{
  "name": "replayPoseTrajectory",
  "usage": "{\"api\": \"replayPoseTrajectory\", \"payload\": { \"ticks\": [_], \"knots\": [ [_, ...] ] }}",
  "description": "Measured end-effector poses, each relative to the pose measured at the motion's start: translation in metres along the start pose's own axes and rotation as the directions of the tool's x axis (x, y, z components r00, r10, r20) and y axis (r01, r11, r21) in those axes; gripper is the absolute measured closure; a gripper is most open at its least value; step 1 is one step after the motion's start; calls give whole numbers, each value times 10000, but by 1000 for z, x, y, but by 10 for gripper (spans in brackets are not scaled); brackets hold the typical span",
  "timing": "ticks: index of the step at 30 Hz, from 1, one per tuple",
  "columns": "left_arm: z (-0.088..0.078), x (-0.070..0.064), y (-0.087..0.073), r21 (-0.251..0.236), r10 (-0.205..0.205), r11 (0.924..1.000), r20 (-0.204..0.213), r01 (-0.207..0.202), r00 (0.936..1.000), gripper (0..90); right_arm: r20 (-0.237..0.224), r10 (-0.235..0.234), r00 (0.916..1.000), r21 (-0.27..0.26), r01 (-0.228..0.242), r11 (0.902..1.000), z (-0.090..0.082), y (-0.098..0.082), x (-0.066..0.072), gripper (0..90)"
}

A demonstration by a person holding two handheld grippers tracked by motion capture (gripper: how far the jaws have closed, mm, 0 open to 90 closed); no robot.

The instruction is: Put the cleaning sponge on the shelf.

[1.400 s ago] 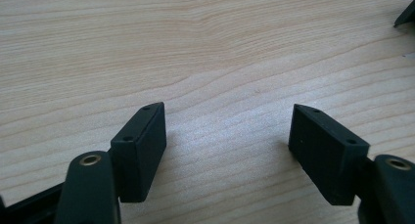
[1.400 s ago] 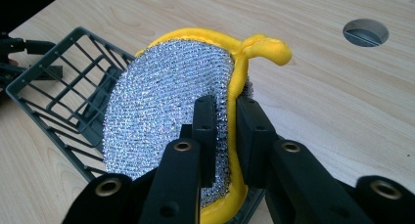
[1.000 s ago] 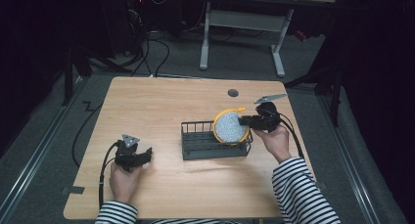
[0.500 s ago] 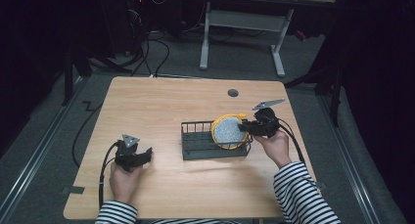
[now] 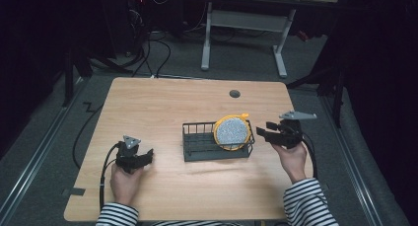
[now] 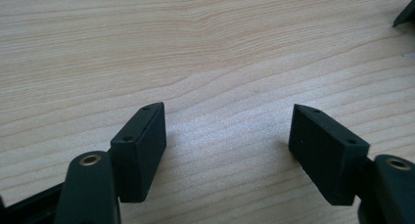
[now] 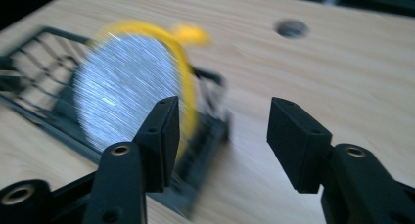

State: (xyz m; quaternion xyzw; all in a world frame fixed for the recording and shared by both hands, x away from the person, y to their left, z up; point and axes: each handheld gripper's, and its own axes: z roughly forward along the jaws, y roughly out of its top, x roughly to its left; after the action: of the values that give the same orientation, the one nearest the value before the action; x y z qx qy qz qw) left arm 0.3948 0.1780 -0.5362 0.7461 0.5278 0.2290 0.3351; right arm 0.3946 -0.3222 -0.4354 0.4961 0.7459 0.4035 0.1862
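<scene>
A: What is seen on the table (image 5: 162, 107)?

B: A pale wooden top with fine grain is shown, rounded at the corners, with a small dark round hole (image 5: 234, 94) near the far edge; a dark wire rack (image 5: 197, 143), rectangular and open-meshed, is set near the middle; a round plate (image 5: 231, 132), speckled grey on its face and rimmed in yellow, is stood on edge in the right end of the rack, leaning slightly; a small yellow tab is seen at its top.

A: How is the right gripper (image 5: 266, 130) held?

B: It is held level just beside the right end of the rack, pointed left toward the plate, gripped from below by the right hand (image 5: 292, 157); a striped sleeve is seen behind it; its jaws have just been opening and are spread apart; nothing is pressed between them, and in the right gripper view the plate is seen blurred beyond the left jaw, apart from the pads.

A: And the left gripper (image 5: 146, 156)?

B: It is rested low over the bare wood at the near left, well apart from the rack, held by the left hand (image 5: 125, 181), with a grey three-cornered plate on top and a cable trailed behind; its blocky black jaws are spread wide in the left gripper view, with bare wood between them.
</scene>
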Motion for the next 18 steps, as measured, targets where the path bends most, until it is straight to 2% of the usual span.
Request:
{"api": "replayPoseTrajectory", "payload": {
  "ticks": [1,2,3,4,5,6,7,8,10,12,13,14,15,16,18],
  "knots": [
    [0,0,0,0,0,10000,0,0,10000,307,0,0,10000,0,0,10000,0,0,0,439],
    [0,0,0,-4,4,10000,-2,-4,10000,307,642,315,9974,98,-322,9994,3,-24,-13,423],
    [0,0,0,-4,4,10000,-2,-4,10000,307,642,315,9974,98,-322,9994,3,-24,-13,423],
    [0,0,0,-5,6,10000,-5,-6,10000,306,1138,702,9910,220,-732,9971,7,-48,-22,416],
    [0,0,0,-5,6,10000,-5,-6,10000,307,1138,702,9910,220,-732,9971,7,-48,-22,416],
    [0,0,0,-2,9,10000,-6,-9,10000,306,1616,885,9829,373,-957,9947,11,-69,-28,403],
    [0,0,0,-2,9,10000,-6,-9,10000,307,1616,885,9829,373,-957,9947,11,-69,-28,403],
    [0,0,0,-1,7,10000,-8,-7,10000,307,2033,987,9741,525,-1116,9924,16,-86,-31,392],
    [0,0,0,-8,10,10000,-20,-10,10000,307,2361,990,9667,617,-1166,9913,19,-98,-32,385],
    [0,0,0,-3,5,10000,-21,-5,10000,307,2657,898,9599,571,-1086,9924,19,-100,-31,360],
    [0,0,0,-13,5,10000,-29,-5,10000,307,2657,898,9599,571,-1086,9924,19,-100,-31,360],
    [0,0,0,-5,0,10000,-36,0,10000,307,2812,637,9575,712,-870,9937,20,-100,-28,358],
    [0,0,0,-5,0,10000,-36,0,10000,307,2812,637,9575,712,-870,9937,20,-100,-28,358],
    [0,-1,0,-23,-15,10000,-35,15,10000,307,2935,428,9550,768,-682,9947,20,-100,-25,358],
    [0,-1,0,-26,-19,10000,-34,19,10000,307,2913,523,9552,755,-775,9941,20,-101,-25,356]
  ]
}}
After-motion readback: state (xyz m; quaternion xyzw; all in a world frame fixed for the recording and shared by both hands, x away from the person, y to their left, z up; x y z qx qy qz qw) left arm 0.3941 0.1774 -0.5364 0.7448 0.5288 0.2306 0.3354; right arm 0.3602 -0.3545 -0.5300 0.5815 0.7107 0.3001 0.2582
